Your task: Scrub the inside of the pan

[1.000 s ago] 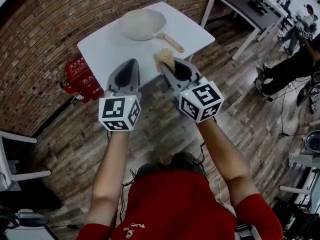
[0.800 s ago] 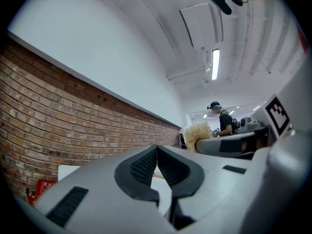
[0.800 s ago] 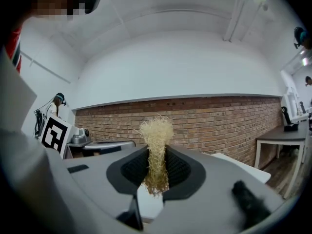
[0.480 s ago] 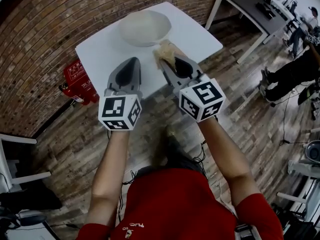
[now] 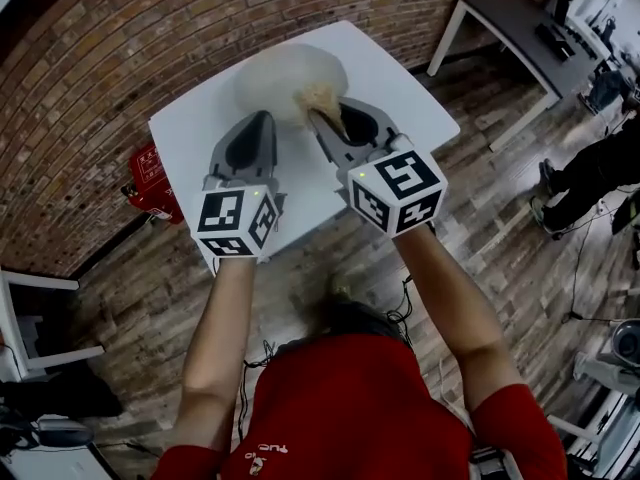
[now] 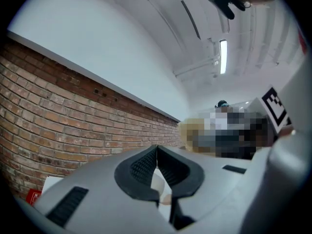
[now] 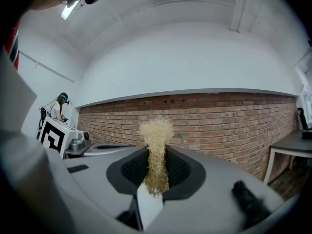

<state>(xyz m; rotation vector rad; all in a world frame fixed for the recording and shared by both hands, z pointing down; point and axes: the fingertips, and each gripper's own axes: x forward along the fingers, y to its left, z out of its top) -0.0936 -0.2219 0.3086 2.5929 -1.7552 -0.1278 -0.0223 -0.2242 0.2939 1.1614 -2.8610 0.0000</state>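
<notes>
Pan (image 5: 285,68): cream, sits on the far half of the white table (image 5: 400,88), close to the brick wall (image 5: 120,38). It's motion-blurred in the head view and no handle shows. Right gripper (image 5: 322,118) is clamped on a straw-coloured fibre scrubber (image 5: 322,98). Right gripper view confirms it: the tuft (image 7: 156,150) is pinched between both pads and its frayed top sticks out past the tips. In the head view the scrubber overlaps the pan's near rim, but I can't tell if it touches. Left gripper (image 5: 264,118) is beside the right one, over the table's near-left part, just short of the pan. Left gripper view (image 6: 157,147): jaws pressed together at the tips, nothing between them. Around that: a red box (image 5: 150,173) on the wood floor (image 5: 500,208) at the table's left, and a dark table (image 5: 510,18) further right.
</notes>
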